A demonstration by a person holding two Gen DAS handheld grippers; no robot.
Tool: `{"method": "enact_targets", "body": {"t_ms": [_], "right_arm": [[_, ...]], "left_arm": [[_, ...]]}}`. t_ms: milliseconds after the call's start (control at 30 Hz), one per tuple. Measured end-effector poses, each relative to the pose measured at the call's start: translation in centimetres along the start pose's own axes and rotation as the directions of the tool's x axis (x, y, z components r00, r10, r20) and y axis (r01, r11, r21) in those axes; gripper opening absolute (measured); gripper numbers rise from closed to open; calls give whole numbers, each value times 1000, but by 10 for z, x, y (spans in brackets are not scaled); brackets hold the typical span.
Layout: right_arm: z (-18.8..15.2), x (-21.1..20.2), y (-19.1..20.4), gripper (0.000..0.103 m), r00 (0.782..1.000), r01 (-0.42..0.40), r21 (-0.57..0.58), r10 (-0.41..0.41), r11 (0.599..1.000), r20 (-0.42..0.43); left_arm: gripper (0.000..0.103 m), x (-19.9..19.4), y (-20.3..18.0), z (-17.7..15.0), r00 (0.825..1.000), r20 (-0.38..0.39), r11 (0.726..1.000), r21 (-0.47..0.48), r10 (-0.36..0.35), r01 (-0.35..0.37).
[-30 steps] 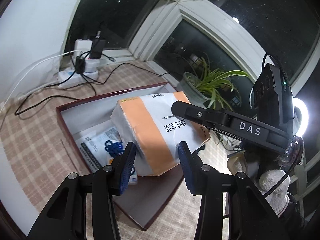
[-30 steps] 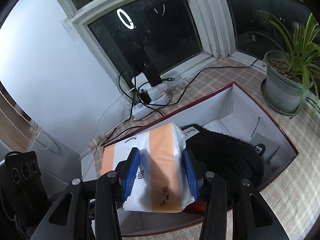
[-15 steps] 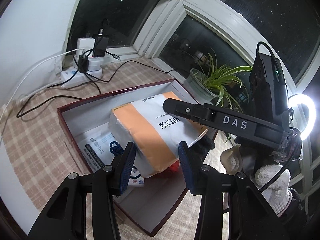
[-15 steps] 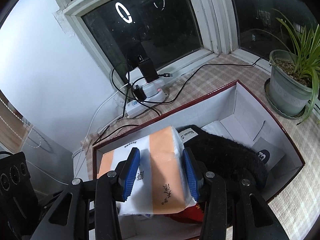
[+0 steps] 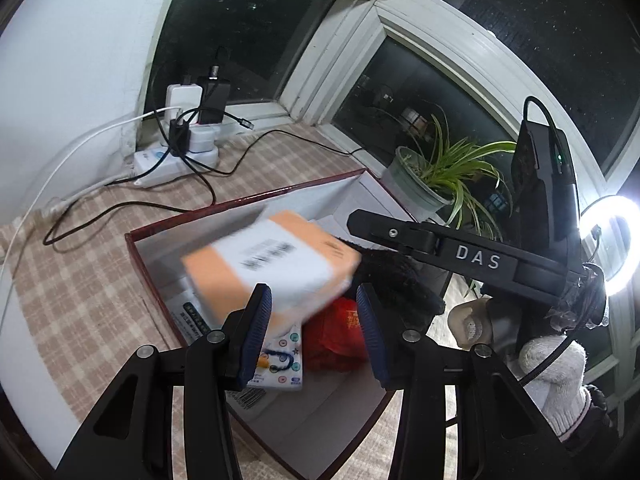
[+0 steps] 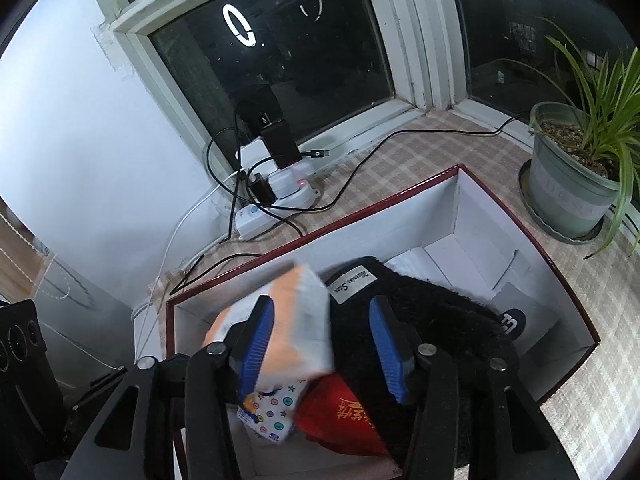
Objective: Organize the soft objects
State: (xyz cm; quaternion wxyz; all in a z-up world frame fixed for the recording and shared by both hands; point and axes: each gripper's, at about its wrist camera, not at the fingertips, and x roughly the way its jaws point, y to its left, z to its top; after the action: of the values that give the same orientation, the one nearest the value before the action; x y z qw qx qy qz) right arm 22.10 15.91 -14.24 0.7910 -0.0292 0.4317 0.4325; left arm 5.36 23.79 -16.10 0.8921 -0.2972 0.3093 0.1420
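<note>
Jaws of the right tool (image 6: 324,348) have just been opening; the blurred orange-and-white tissue pack (image 6: 288,320) is being released between them, tilted over the red-rimmed box (image 6: 532,240). Left tool (image 5: 316,336) is being held apart, empty, above the box.

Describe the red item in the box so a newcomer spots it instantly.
Find the dark-red-rimmed box on the checked cloth by the window. At its near end lies a red fabric pouch with gold characters, between the black fuzzy garment and a star-patterned white pack; nothing else inside is red.
</note>
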Motion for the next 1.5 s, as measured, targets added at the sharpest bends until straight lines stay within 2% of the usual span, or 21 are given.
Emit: {"method": "enact_targets", "body": {"t_ms": [233, 500, 667, 733, 800, 900, 1067, 1167, 1300, 1500], "right_arm": [[-4, -11, 1, 49, 1000, 27, -39, -27, 999, 10], [-18, -32, 12, 57, 995, 96, -124, -92, 988, 37], [-27, -53, 22, 60, 989, 138, -167, -127, 976, 76], [-33, -62, 24, 60, 986, 154, -175, -138, 973, 96], [-38, -71, 27, 60, 985, 155, -173, -138, 973, 108], [-46, -83, 29, 60, 983, 157, -164, -138, 974, 124], [-64, -109, 39, 61, 974, 180, -158, -154, 971, 167], [-78, -124, 46, 66, 967, 202, -156, -171, 967, 190], [-96, -147, 49, 71, 964, 190, -127, -160, 974, 212], [-118, -178, 51, 71, 951, 206, -83, -179, 975, 252]], "left_arm": [[42, -3, 2, -1, 1000, -3, 1000, -8, 14, -14], [49, -9, 1, -4, 999, -12, 999, 1, 34, -34], [60, -14, -6, -9, 998, -22, 998, 23, 52, -51], [61, -17, -8, -10, 998, -19, 998, 24, 55, -54], [62, -21, -12, -12, 998, -17, 997, 37, 67, -66], [70, -27, -20, -15, 997, -15, 995, 59, 78, -77], [72, -40, -30, -23, 995, -14, 993, 73, 96, -95], [74, -50, -38, -29, 994, -21, 989, 101, 109, -106], [76, -66, -48, -39, 992, -16, 983, 135, 125, -121], [76, -99, -59, -52, 990, 10, 974, 176, 142, -141]]}}
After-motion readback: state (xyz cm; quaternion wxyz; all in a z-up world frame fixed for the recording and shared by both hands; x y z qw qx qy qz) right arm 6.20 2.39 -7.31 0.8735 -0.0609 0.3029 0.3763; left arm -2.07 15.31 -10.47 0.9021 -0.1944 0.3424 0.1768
